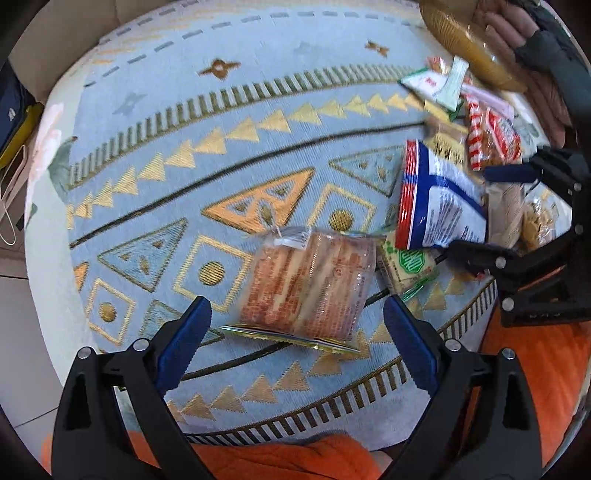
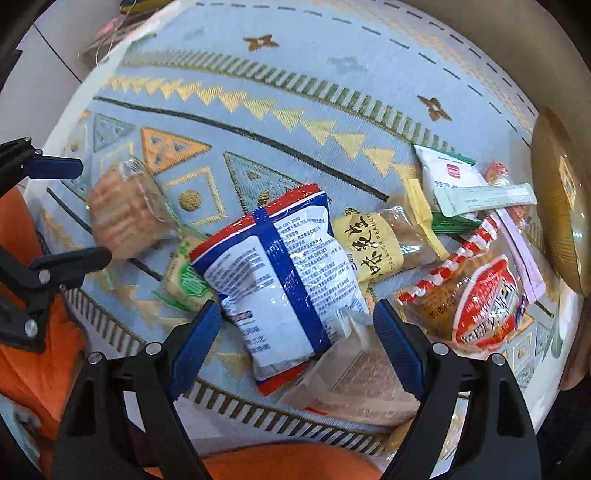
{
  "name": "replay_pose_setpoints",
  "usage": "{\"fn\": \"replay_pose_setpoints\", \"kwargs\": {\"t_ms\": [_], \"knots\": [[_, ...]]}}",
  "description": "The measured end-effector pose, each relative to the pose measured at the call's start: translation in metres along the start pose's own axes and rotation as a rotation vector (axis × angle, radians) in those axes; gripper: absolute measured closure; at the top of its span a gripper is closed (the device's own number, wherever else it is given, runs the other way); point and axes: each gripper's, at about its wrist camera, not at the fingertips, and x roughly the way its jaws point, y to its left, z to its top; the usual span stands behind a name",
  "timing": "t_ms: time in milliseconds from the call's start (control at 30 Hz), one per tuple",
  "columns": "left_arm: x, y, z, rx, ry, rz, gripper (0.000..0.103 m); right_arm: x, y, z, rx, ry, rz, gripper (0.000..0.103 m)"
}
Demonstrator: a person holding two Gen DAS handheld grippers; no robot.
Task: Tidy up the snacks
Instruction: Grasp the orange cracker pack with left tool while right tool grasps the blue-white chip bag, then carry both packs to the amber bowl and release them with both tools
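Observation:
A clear pack of orange-brown biscuits [image 1: 306,284] lies on the patterned blue cloth [image 1: 221,147], just ahead of my open, empty left gripper [image 1: 297,332]. It also shows in the right wrist view [image 2: 125,218]. A blue, white and red bag [image 2: 280,273] lies between the open jaws of my right gripper [image 2: 293,332], over a pale clear packet [image 2: 358,376]. The bag [image 1: 436,199] and the right gripper [image 1: 476,214] also show in the left wrist view. A small green and yellow packet [image 2: 184,277] lies between the two.
More snacks lie to the right: a yellow peanut pack [image 2: 369,243], a red and white pack [image 2: 476,306], a white and green packet [image 2: 454,184]. An amber plastic bowl [image 2: 561,199] stands at the far right, a hand [image 1: 517,26] on it. Orange fabric [image 1: 295,458] lies below the cloth.

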Motion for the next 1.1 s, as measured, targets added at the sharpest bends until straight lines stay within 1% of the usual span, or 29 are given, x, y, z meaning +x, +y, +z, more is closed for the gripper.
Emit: {"fn": "replay_pose_setpoints", "kwargs": {"t_ms": [100, 200, 267, 300, 333, 367, 400, 433, 500, 533, 600, 633, 733, 767, 833, 900, 967, 1000, 1033, 1100], "knots": [[0.017, -0.001, 0.003, -0.011, 0.066, 0.009, 0.009, 0.009, 0.0, 0.006, -0.012, 0.019, 0.006, 0.019], [0.023, 0.003, 0.007, -0.042, 0.069, -0.027, 0.011, 0.019, -0.001, 0.012, -0.002, 0.039, 0.015, 0.019], [0.028, 0.004, 0.01, -0.057, 0.08, -0.054, 0.021, 0.022, -0.002, 0.013, 0.009, 0.038, 0.013, 0.02], [0.029, 0.005, 0.011, -0.057, 0.083, -0.06, 0.025, 0.021, -0.002, 0.013, 0.015, 0.031, 0.013, 0.024], [0.029, 0.004, 0.011, -0.053, 0.074, -0.056, 0.032, 0.018, -0.004, 0.013, 0.027, 0.02, 0.011, 0.031], [0.028, 0.003, 0.011, -0.046, 0.062, -0.049, 0.035, 0.018, -0.004, 0.016, 0.036, 0.016, 0.011, 0.033], [0.026, -0.003, 0.011, -0.035, 0.043, -0.048, 0.04, 0.016, -0.007, 0.017, 0.057, 0.008, 0.021, 0.037], [0.024, -0.005, 0.011, -0.026, 0.03, -0.048, 0.043, 0.014, -0.011, 0.017, 0.072, 0.003, 0.034, 0.042], [0.016, -0.009, 0.015, -0.004, -0.008, -0.042, 0.044, 0.009, -0.019, 0.019, 0.114, -0.016, 0.076, 0.045], [0.007, -0.011, 0.017, 0.007, -0.042, -0.037, 0.044, 0.004, -0.023, 0.022, 0.143, -0.035, 0.1, 0.045], [-0.009, -0.01, 0.022, 0.012, -0.102, -0.037, 0.044, -0.004, -0.028, 0.028, 0.175, -0.062, 0.118, 0.045], [-0.018, -0.006, 0.029, -0.003, -0.134, -0.042, 0.044, -0.01, -0.032, 0.035, 0.203, -0.081, 0.123, 0.045], [-0.028, 0.012, 0.052, -0.054, -0.175, -0.02, 0.044, -0.017, -0.044, 0.058, 0.284, -0.102, 0.135, 0.045], [-0.027, 0.019, 0.06, -0.075, -0.181, -0.009, 0.044, -0.017, -0.05, 0.067, 0.321, -0.103, 0.155, 0.045], [-0.017, 0.036, 0.072, -0.126, -0.189, -0.015, 0.044, -0.01, -0.057, 0.077, 0.381, -0.098, 0.178, 0.045], [-0.008, 0.045, 0.074, -0.174, -0.192, -0.022, 0.044, 0.0, -0.059, 0.084, 0.407, -0.085, 0.167, 0.044], [0.001, 0.057, 0.075, -0.21, -0.174, -0.034, 0.044, 0.008, -0.054, 0.08, 0.424, -0.091, 0.173, 0.043], [0.004, 0.062, 0.076, -0.217, -0.166, -0.041, 0.044, 0.012, -0.052, 0.081, 0.426, -0.101, 0.174, 0.04], [0.008, 0.06, 0.078, -0.21, -0.159, -0.03, 0.044, 0.014, -0.05, 0.081, 0.425, -0.11, 0.163, 0.032], [0.008, 0.053, 0.079, -0.184, -0.168, 0.001, 0.043, 0.017, -0.047, 0.079, 0.408, -0.118, 0.141, 0.025]]}}
